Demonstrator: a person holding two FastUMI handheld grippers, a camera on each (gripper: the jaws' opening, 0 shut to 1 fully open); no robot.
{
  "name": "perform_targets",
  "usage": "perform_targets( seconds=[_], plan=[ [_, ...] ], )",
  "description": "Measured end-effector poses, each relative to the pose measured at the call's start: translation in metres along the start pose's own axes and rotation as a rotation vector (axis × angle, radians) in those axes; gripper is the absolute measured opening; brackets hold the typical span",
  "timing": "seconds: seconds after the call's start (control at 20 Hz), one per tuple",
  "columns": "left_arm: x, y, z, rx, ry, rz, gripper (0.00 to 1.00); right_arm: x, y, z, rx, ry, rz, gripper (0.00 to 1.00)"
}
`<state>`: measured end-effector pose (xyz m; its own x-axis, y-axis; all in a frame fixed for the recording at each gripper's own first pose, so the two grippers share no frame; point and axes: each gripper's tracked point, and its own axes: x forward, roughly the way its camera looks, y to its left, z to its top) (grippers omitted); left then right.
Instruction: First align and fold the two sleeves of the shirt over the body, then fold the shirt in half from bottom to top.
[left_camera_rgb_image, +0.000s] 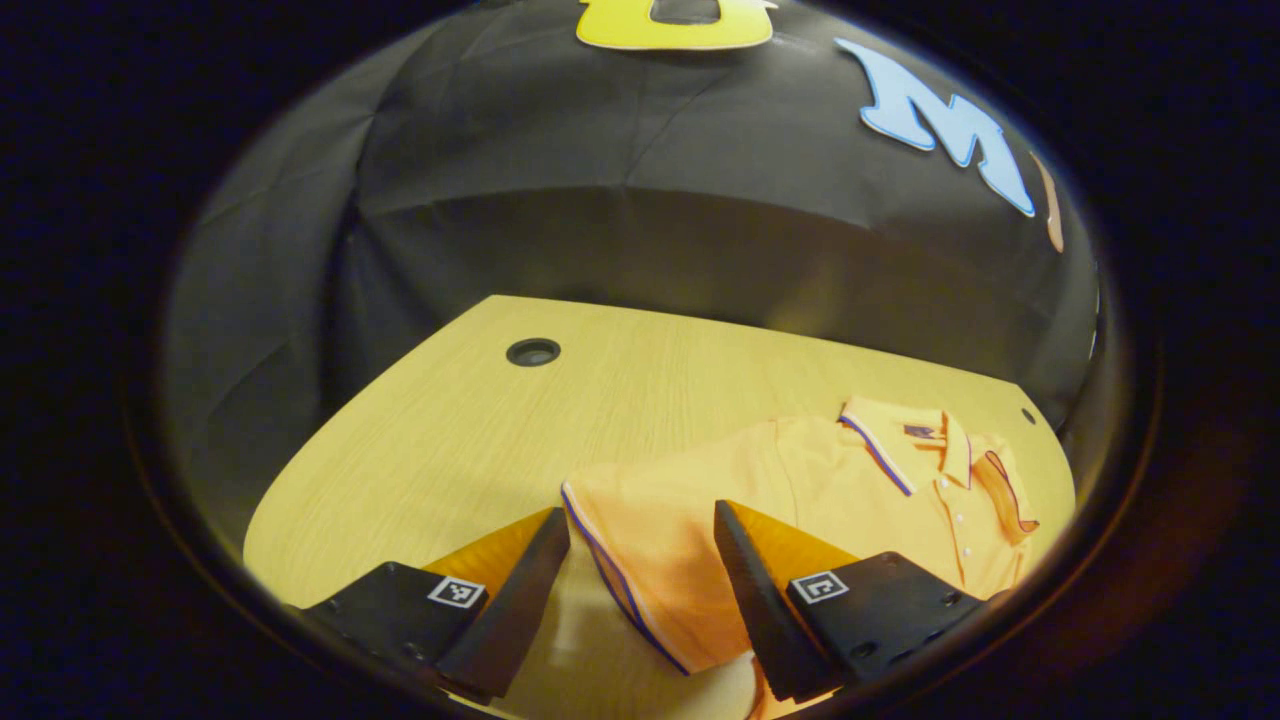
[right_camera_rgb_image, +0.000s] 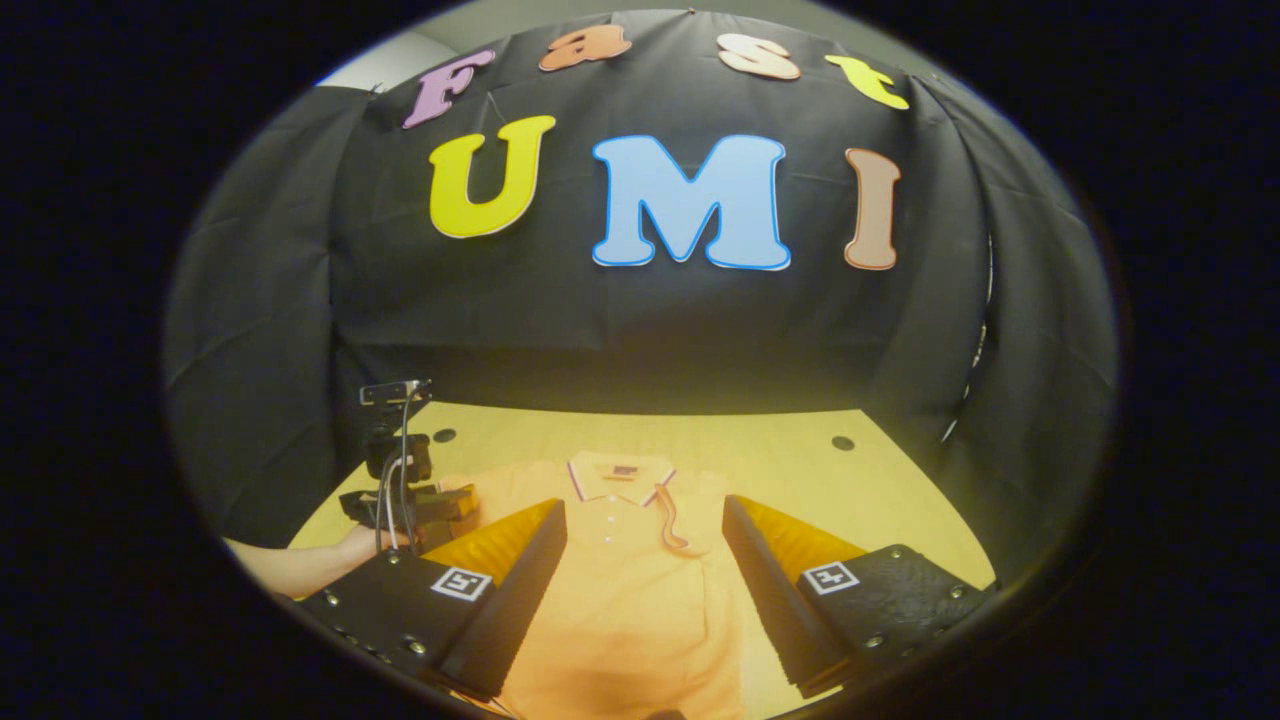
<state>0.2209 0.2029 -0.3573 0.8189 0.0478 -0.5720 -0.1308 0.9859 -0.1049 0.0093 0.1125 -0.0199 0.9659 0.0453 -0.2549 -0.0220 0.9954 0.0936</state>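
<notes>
In the left gripper view, the table (left_camera_rgb_image: 450, 420) is pale wood-grain laminate with a rounded near-left corner and a round black grommet hole (left_camera_rgb_image: 533, 351) near its far edge. The left gripper (left_camera_rgb_image: 640, 560) hangs above the table with its fingers spread wide, holding nothing; the sleeve (left_camera_rgb_image: 640, 560) lies flat between them, its hem edged with a thin dark and white stripe. To the right the shirt (left_camera_rgb_image: 800, 470), an orange knit polo, spreads flat, with its striped collar (left_camera_rgb_image: 890, 440) and a buttoned placket toward the table's far right.

In the right gripper view, a hand (right_camera_rgb_image: 350, 548) at the left holds the other gripper over the shirt's (right_camera_rgb_image: 620, 600) left sleeve, a small camera rising on a stalk above it. The shirt lies flat at the table's (right_camera_rgb_image: 780, 450) middle, its long axis running from near edge to far edge, collar (right_camera_rgb_image: 620, 475) pointing at the far wall, hem toward the camera. The right gripper (right_camera_rgb_image: 645, 570) hovers over the body, fingers wide apart and empty. A second hole (right_camera_rgb_image: 843, 442) sits far right.
</notes>
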Motion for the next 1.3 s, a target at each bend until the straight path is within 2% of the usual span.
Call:
perform_targets(
  seconds=[0.1,0.35,0.4,0.45,0.5,0.55,0.6,0.65,0.7,0.8,0.85,0.9,1.1,1.3],
  plan=[
    [0.004,0.000,-0.003,-0.011,0.016,-0.001,0.94,-0.002,-0.001,-0.001,-0.002,0.003,-0.006,0.97],
    [0.009,-0.005,-0.004,0.046,0.039,0.003,0.94,-0.008,0.000,-0.006,0.036,0.012,-0.015,0.98],
    [0.010,-0.007,-0.007,0.063,0.052,0.006,0.94,-0.008,0.001,-0.007,0.039,0.012,-0.019,0.94],
    [0.011,-0.007,-0.008,0.077,0.058,0.016,0.90,-0.010,0.001,-0.009,0.039,0.015,-0.021,0.97],
    [0.011,-0.006,-0.008,0.089,0.063,0.024,0.69,-0.012,0.001,-0.010,0.040,0.013,-0.025,0.98],
    [0.011,-0.004,-0.008,0.103,0.067,0.035,0.56,-0.013,0.001,-0.012,0.042,0.016,-0.027,0.98],
    [0.010,-0.003,-0.008,0.110,0.072,0.034,0.39,-0.014,0.000,-0.014,0.043,0.021,-0.030,0.98],
    [0.010,-0.004,-0.008,0.115,0.076,0.026,0.38,-0.015,-0.001,-0.015,0.047,0.025,-0.034,0.98],
    [0.010,-0.005,-0.009,0.118,0.081,0.021,0.27,-0.016,-0.001,-0.016,0.054,0.024,-0.038,0.98],
    [0.010,-0.008,-0.008,0.117,0.082,-0.002,0.12,-0.018,-0.003,-0.015,0.068,0.019,-0.044,0.98],
    [0.008,-0.007,-0.006,0.116,0.076,0.003,0.13,-0.018,-0.005,-0.015,0.071,0.019,-0.049,0.98],
    [0.006,-0.009,-0.002,0.111,0.064,-0.001,0.06,-0.018,-0.006,-0.016,0.072,0.017,-0.052,0.98],
    [-0.011,-0.030,0.025,0.126,-0.006,-0.042,0.06,-0.022,-0.013,-0.021,0.085,0.025,-0.066,0.98],
    [-0.027,-0.075,0.042,0.165,-0.044,-0.125,0.06,-0.022,-0.019,-0.025,0.107,0.033,-0.086,0.98]
  ],
)
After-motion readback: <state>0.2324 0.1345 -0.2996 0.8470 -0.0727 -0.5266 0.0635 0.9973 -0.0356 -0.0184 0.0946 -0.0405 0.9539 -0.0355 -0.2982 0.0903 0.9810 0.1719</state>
